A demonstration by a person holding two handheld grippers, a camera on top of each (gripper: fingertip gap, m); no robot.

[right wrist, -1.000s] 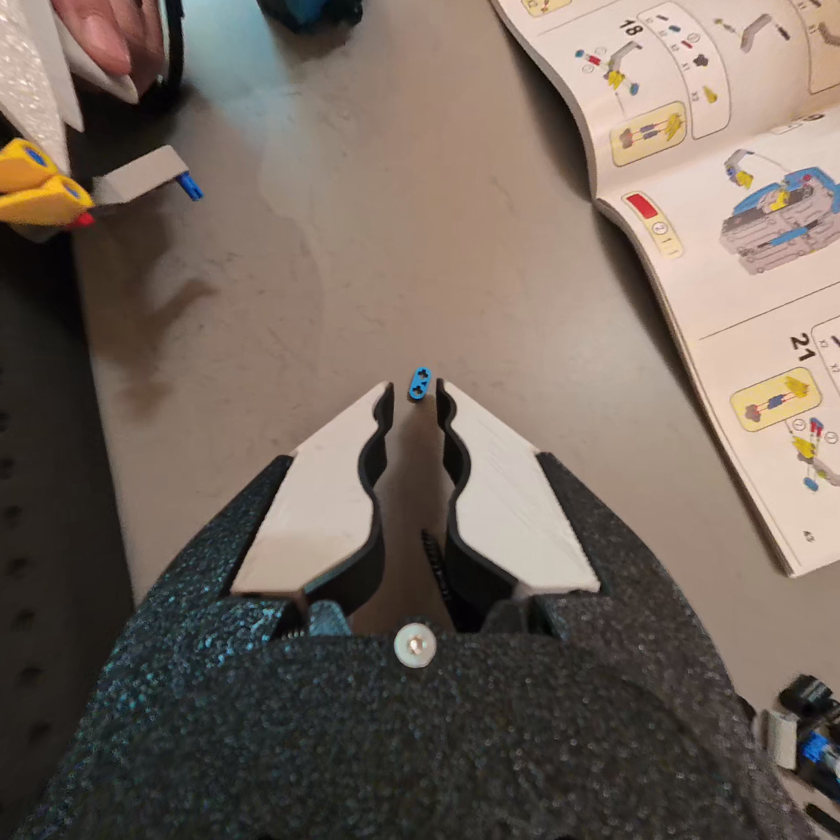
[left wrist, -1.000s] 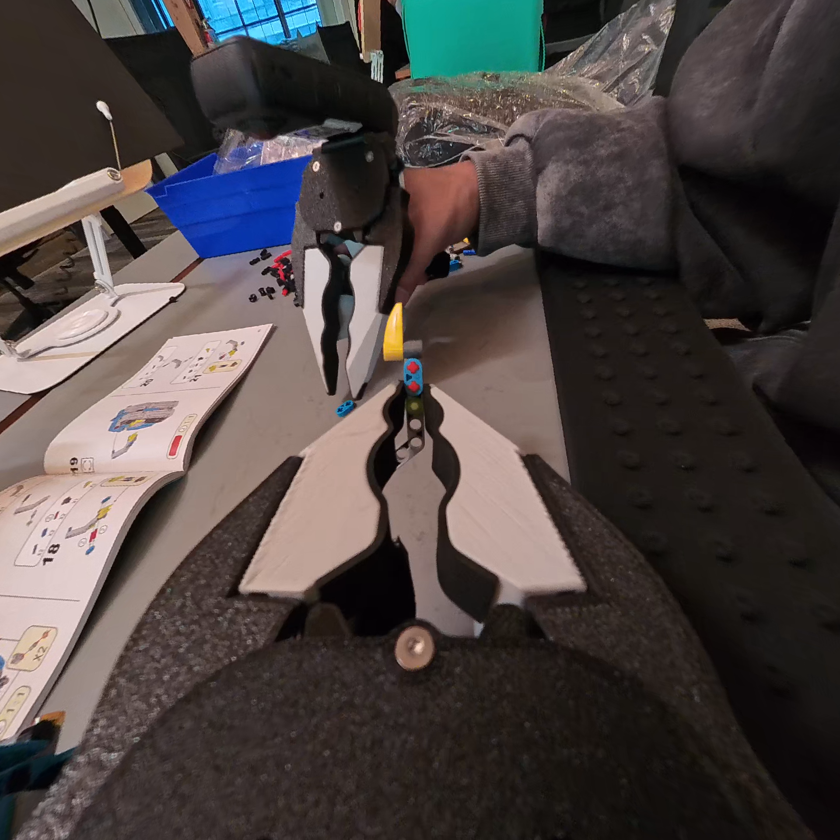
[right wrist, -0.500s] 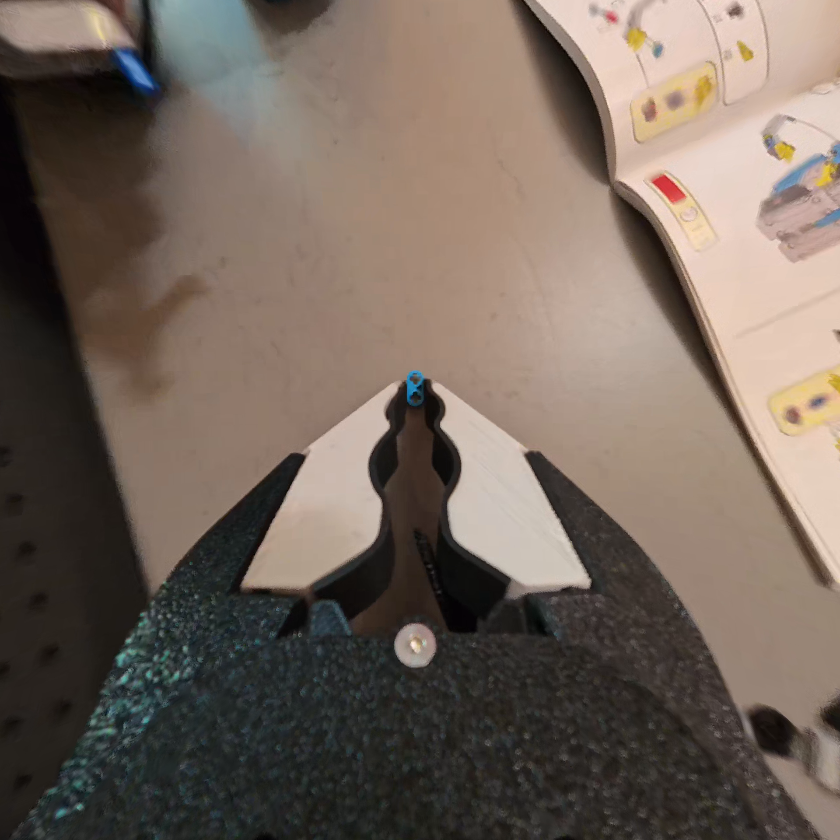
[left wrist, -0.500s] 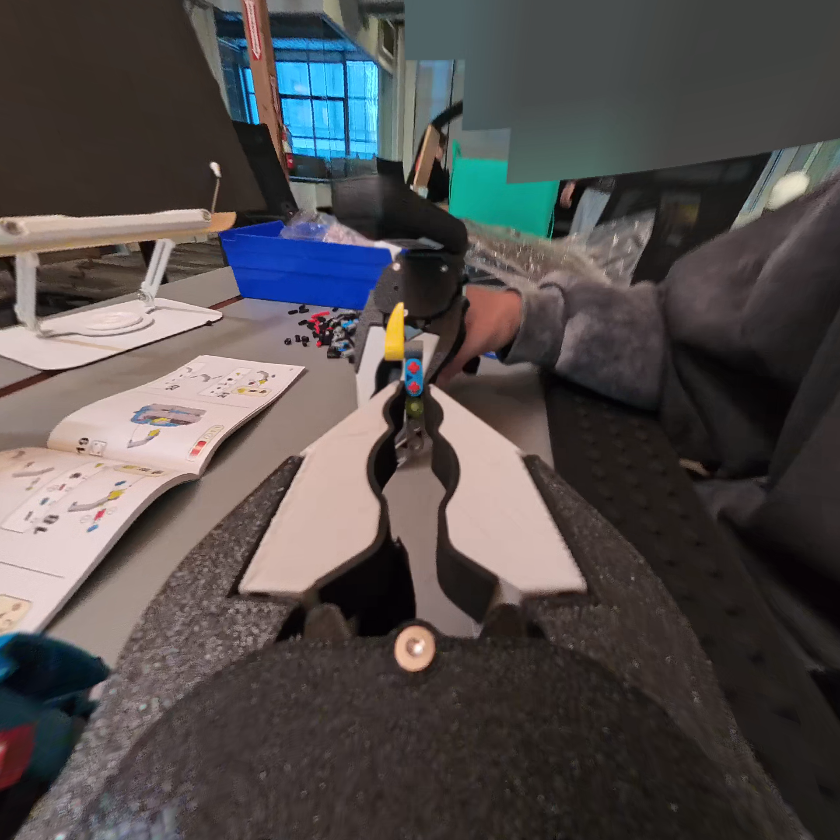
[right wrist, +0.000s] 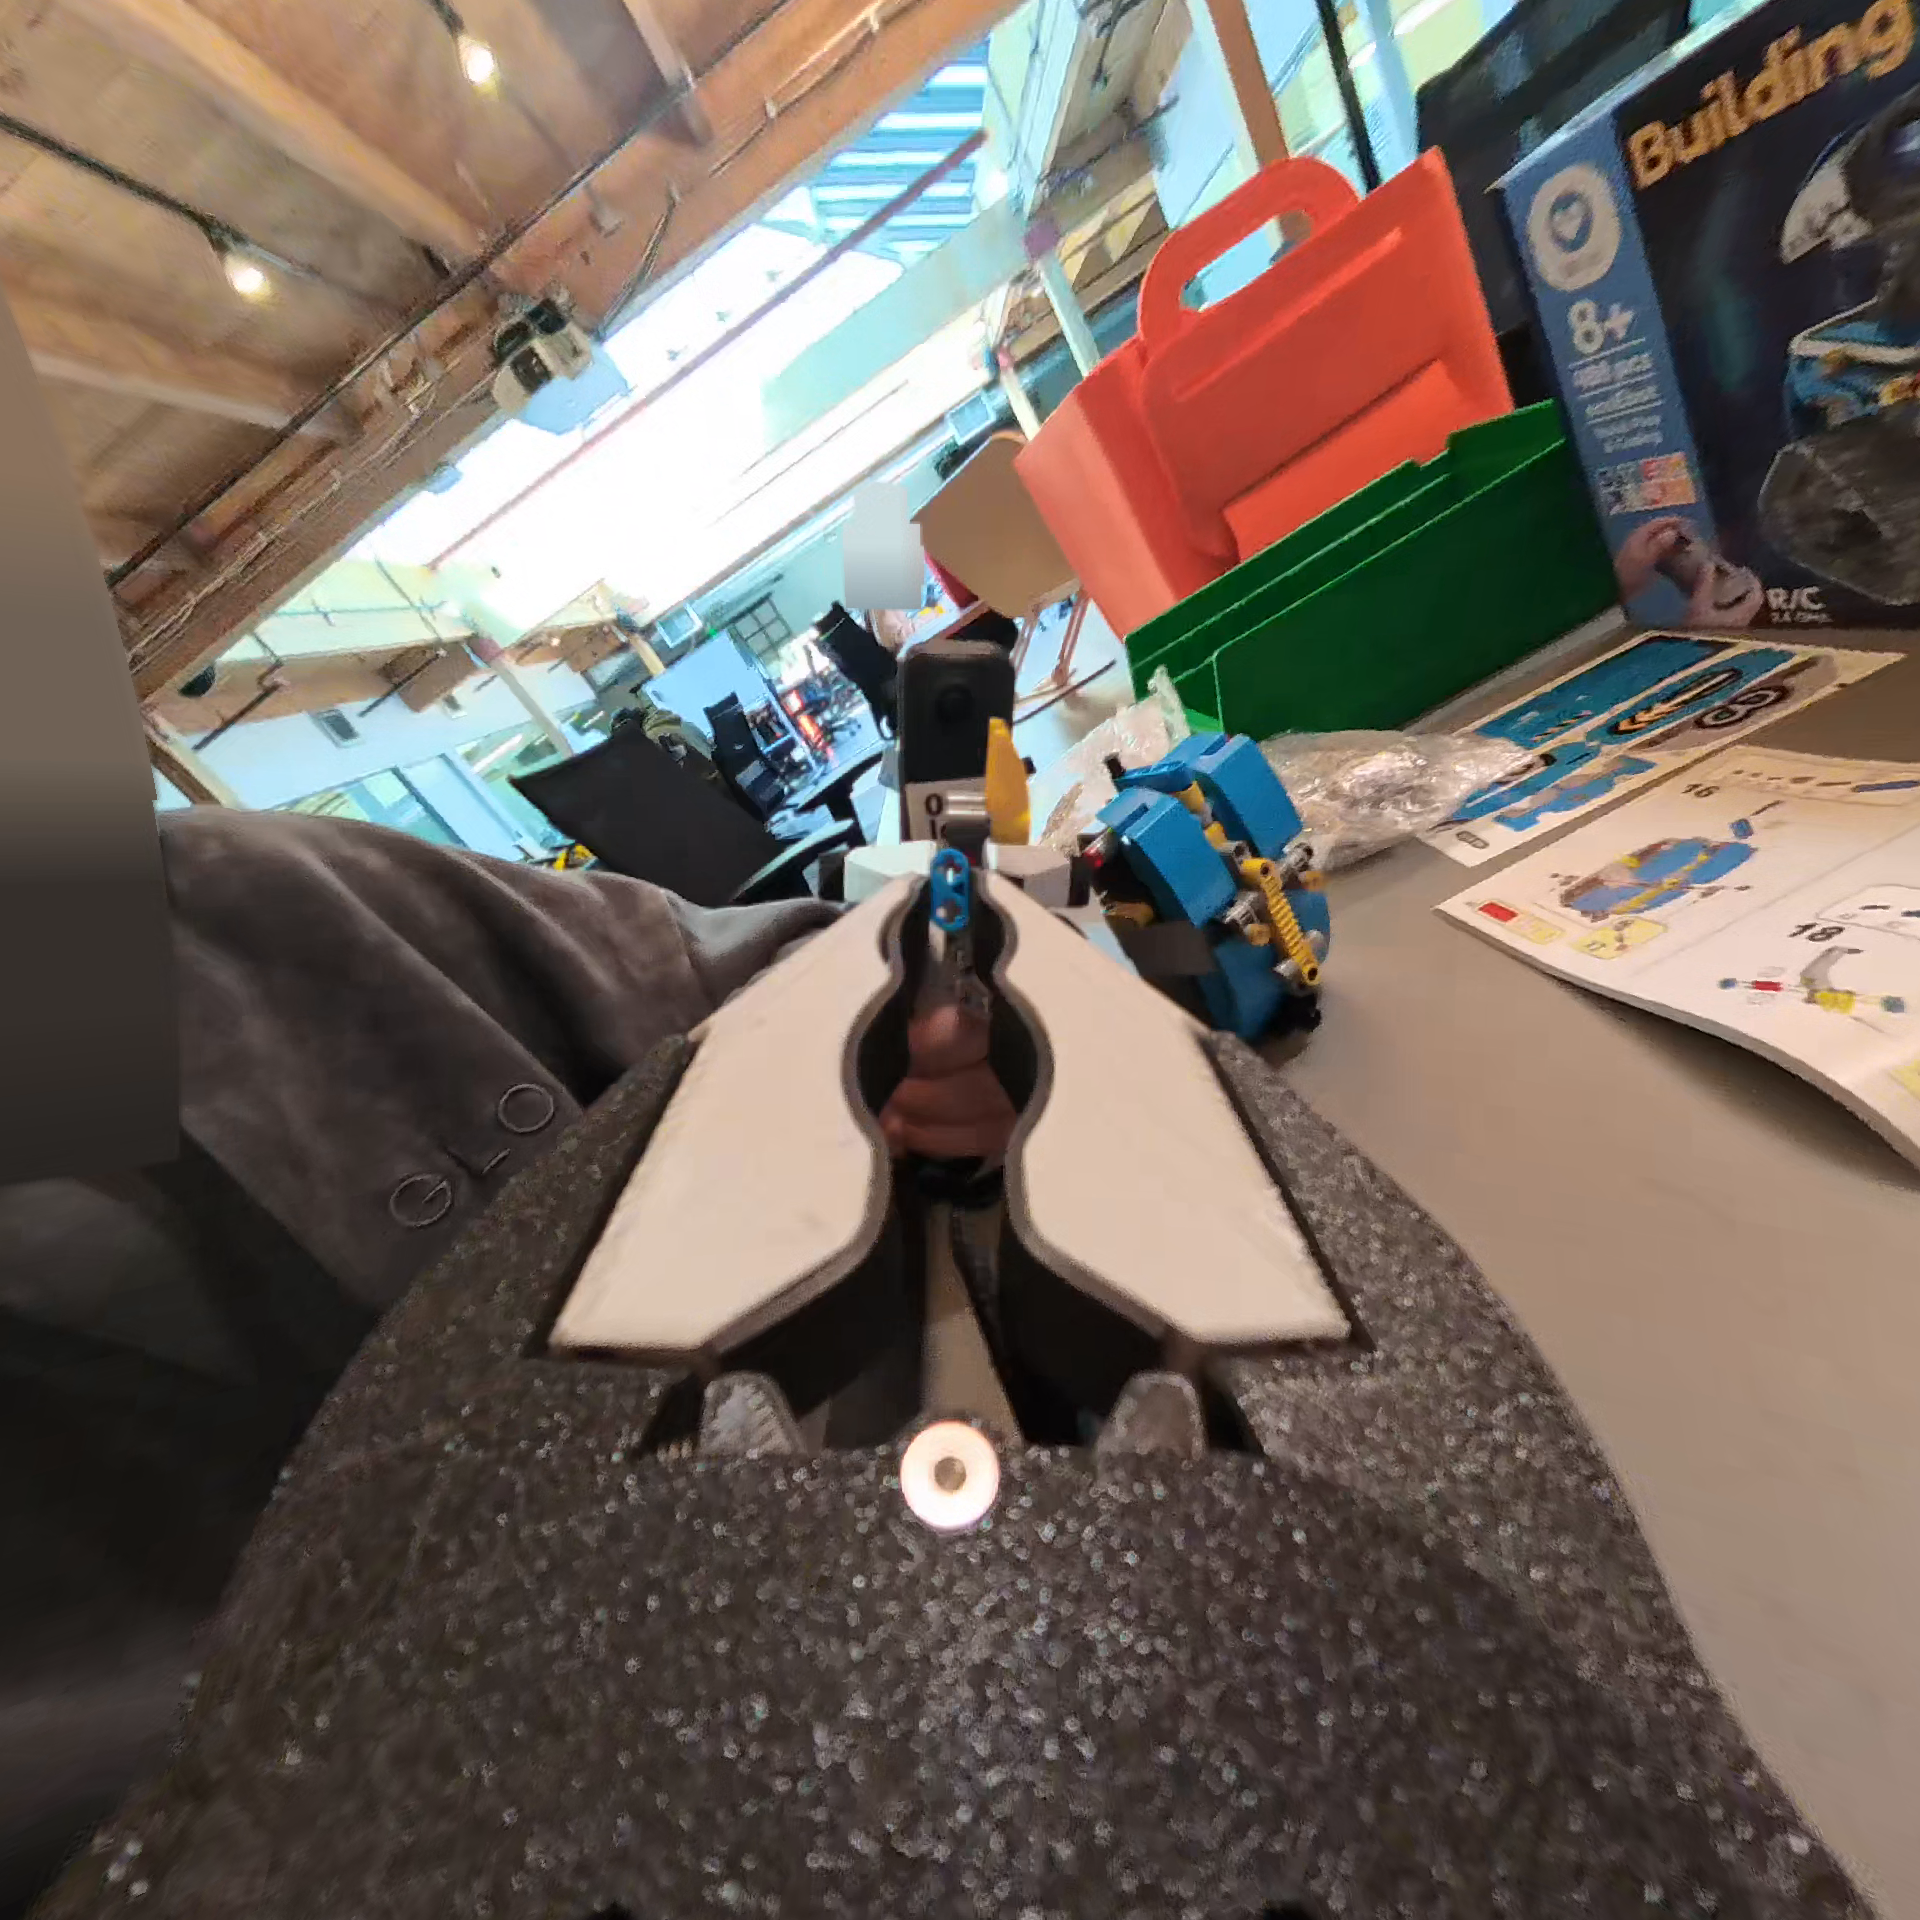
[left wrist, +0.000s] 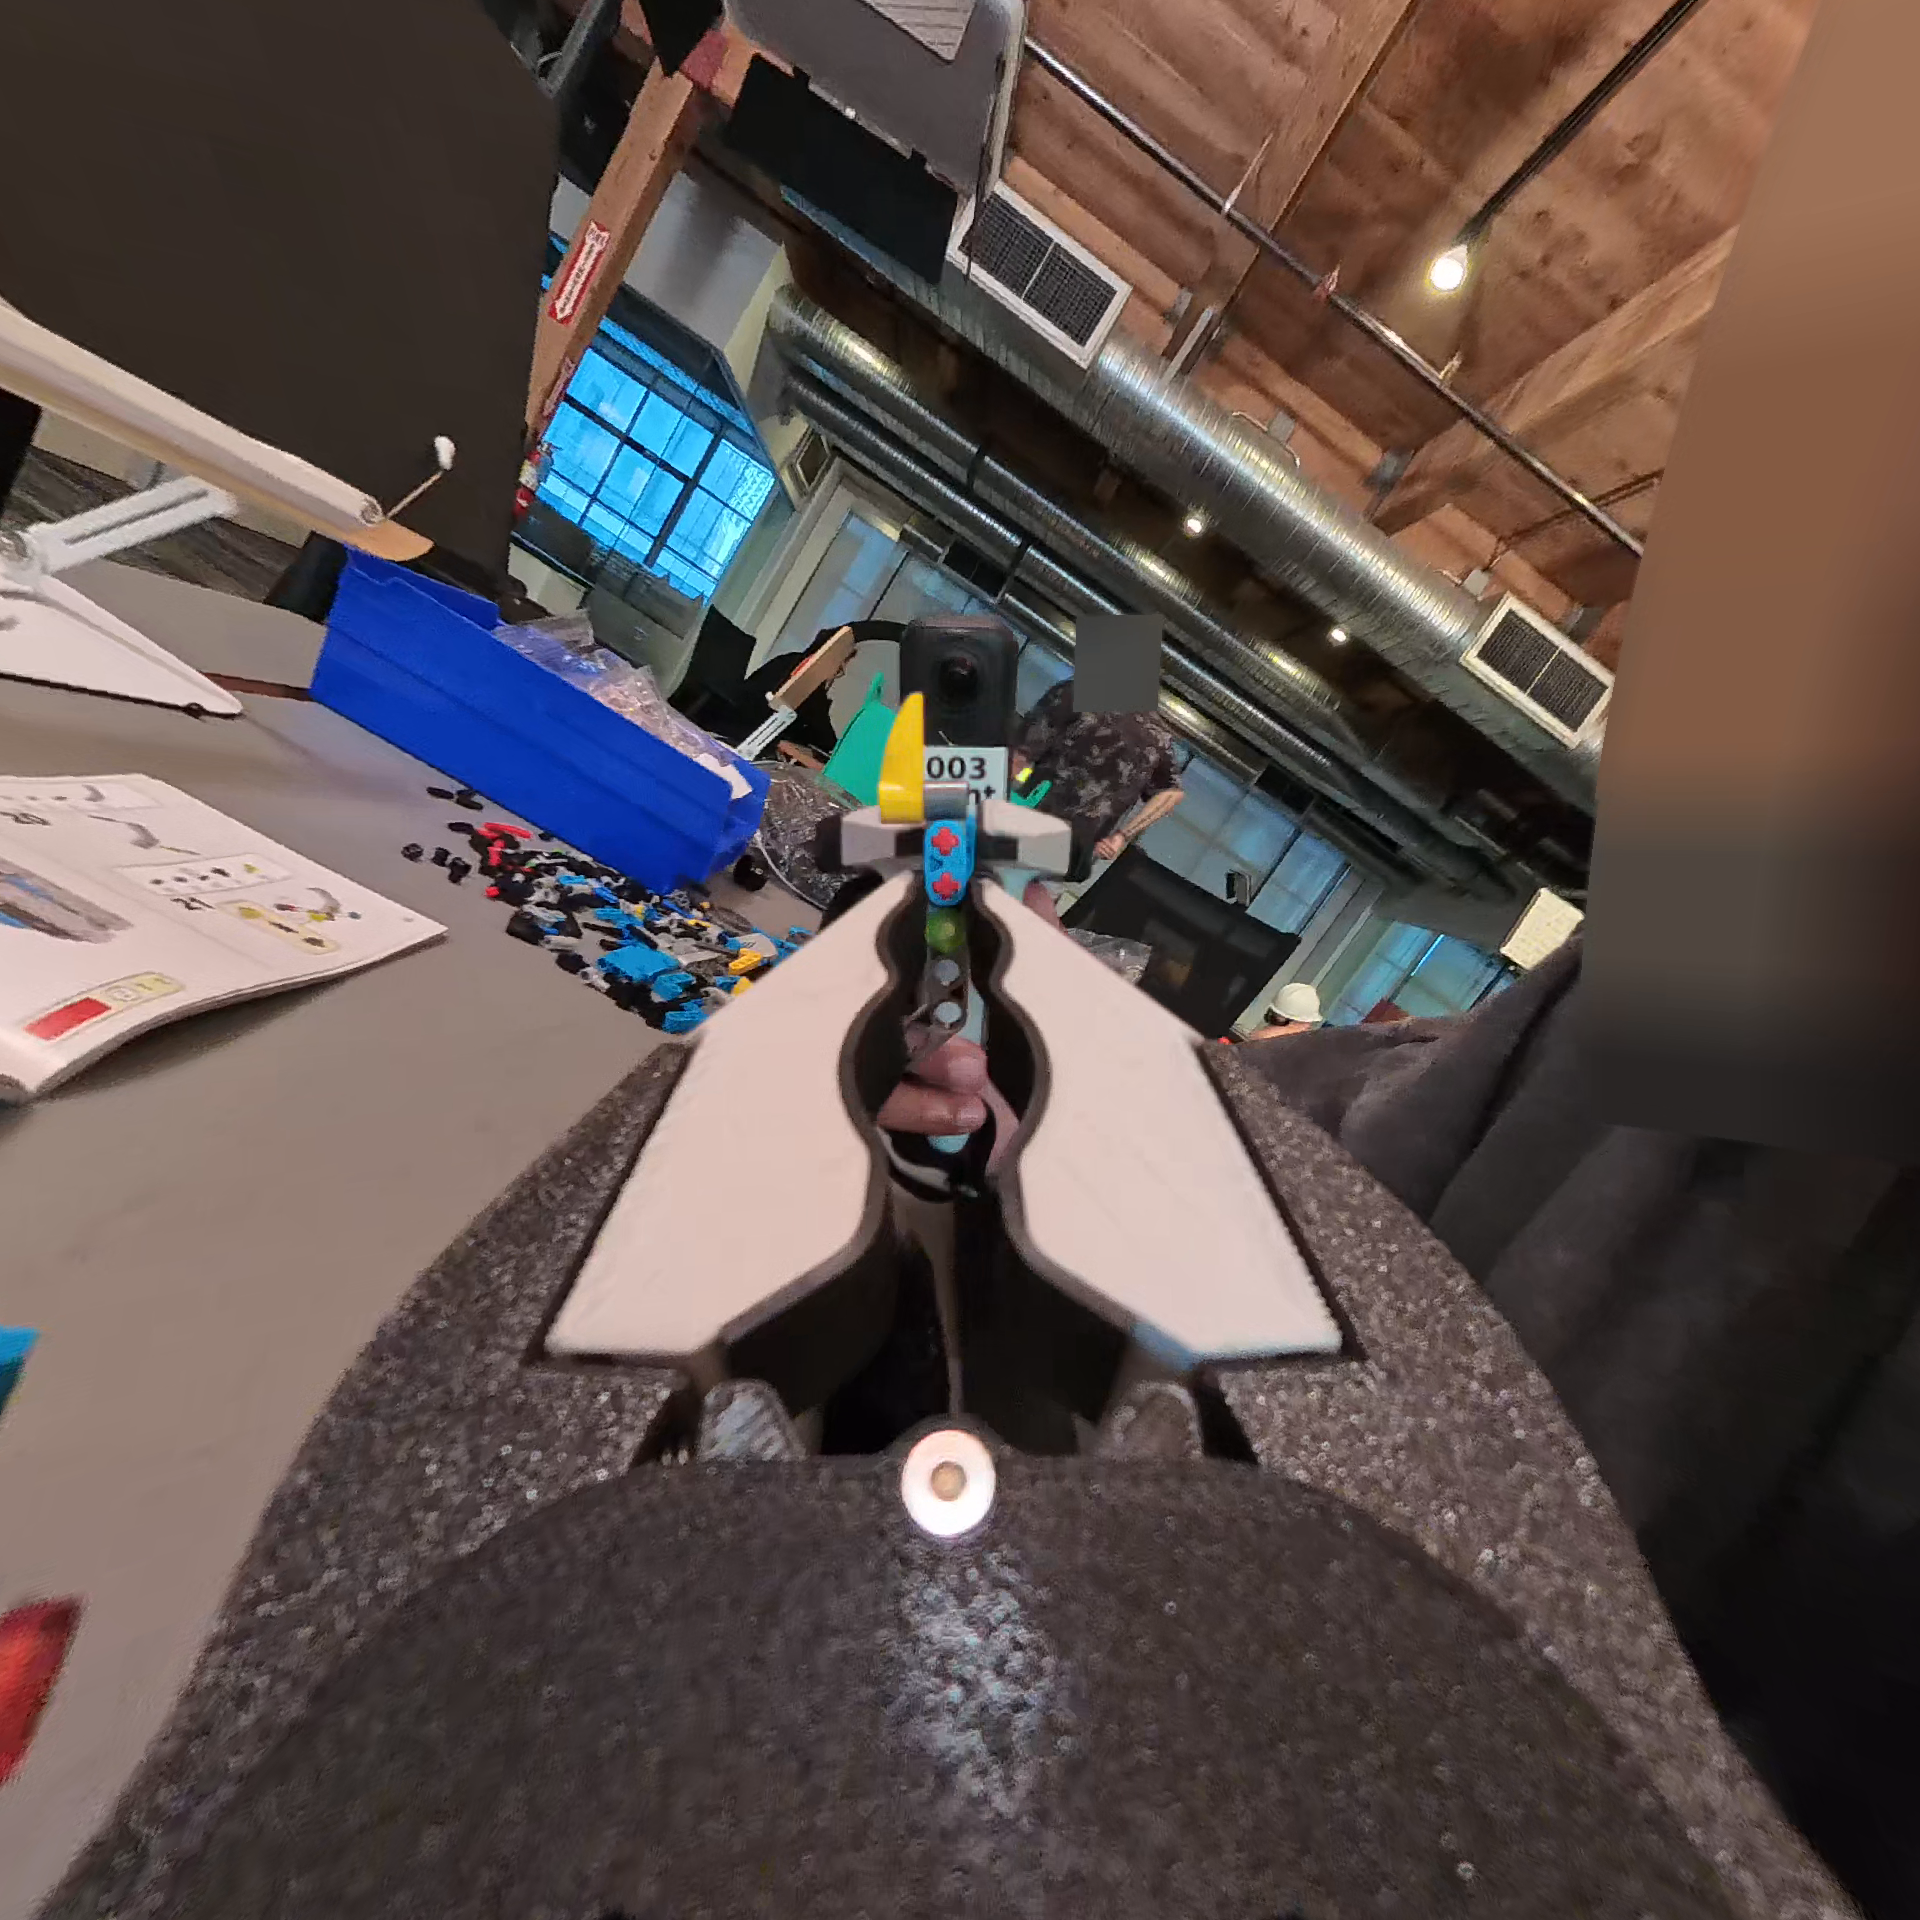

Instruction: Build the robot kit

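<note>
My left gripper point(left wrist: 948, 906) is shut on a small brick assembly: a dark holed beam point(left wrist: 945, 979), a blue piece with red pins point(left wrist: 943, 858) and a yellow curved piece point(left wrist: 902, 764) on top. My right gripper point(right wrist: 951, 891) is shut on a small blue two-hole link point(right wrist: 951, 898). Both are held above the grey table point(left wrist: 312, 1143) and face each other tip to tip. In the left wrist view the right gripper's fingertips point(left wrist: 860, 840) sit just behind the assembly. In the right wrist view the yellow piece point(right wrist: 1003, 795) shows just past the link.
An open instruction booklet point(left wrist: 156, 914) point(right wrist: 1714, 914) lies on the table. A blue bin point(left wrist: 520, 717) and a pile of loose pieces point(left wrist: 623, 935) are at the back. A blue half-built model point(right wrist: 1205, 883), a green bin point(right wrist: 1403, 623), an orange case point(right wrist: 1278, 364) and a product box point(right wrist: 1745, 312) stand to the right. A grey sleeve point(right wrist: 364, 987) is to the left. The grippers are tip to tip, or close to it.
My right gripper closed on the blue link on the table and lifted it. Both grippers tilted up and came together, tips now facing each other.
</note>
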